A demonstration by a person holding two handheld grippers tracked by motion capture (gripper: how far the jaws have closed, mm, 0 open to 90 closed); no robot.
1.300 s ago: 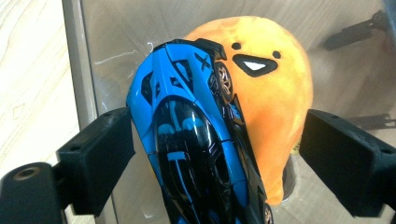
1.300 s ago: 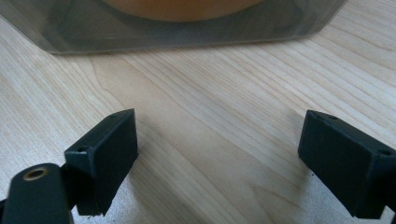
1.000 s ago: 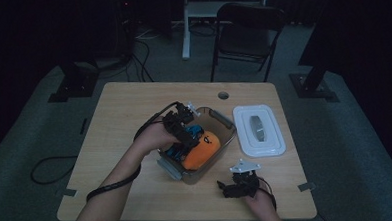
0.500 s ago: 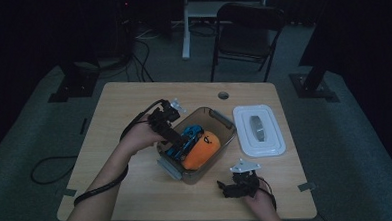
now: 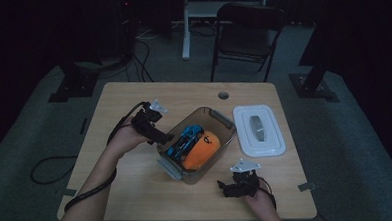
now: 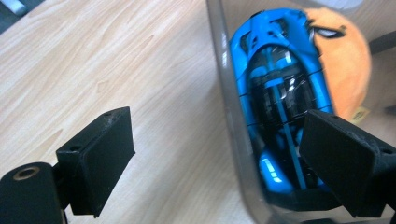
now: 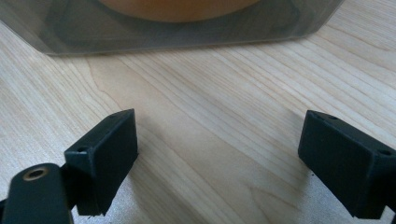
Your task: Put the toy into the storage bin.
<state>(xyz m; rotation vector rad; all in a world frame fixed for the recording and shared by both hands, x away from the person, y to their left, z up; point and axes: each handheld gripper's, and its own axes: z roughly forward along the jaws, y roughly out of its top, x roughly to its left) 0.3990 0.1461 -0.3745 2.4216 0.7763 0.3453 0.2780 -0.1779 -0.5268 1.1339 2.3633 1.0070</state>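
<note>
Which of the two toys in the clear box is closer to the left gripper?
The blue toy car: it lies along the box wall beside the left gripper, while the orange plush sits beyond it.

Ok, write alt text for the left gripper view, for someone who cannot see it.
The left gripper is open, its jaws either side of the wall of a clear plastic container on a light wooden table. Inside the container lie a blue toy car and, beyond it, an orange plush toy.

Overhead forward-down; two close, box [image 5: 198,143] shared
</note>
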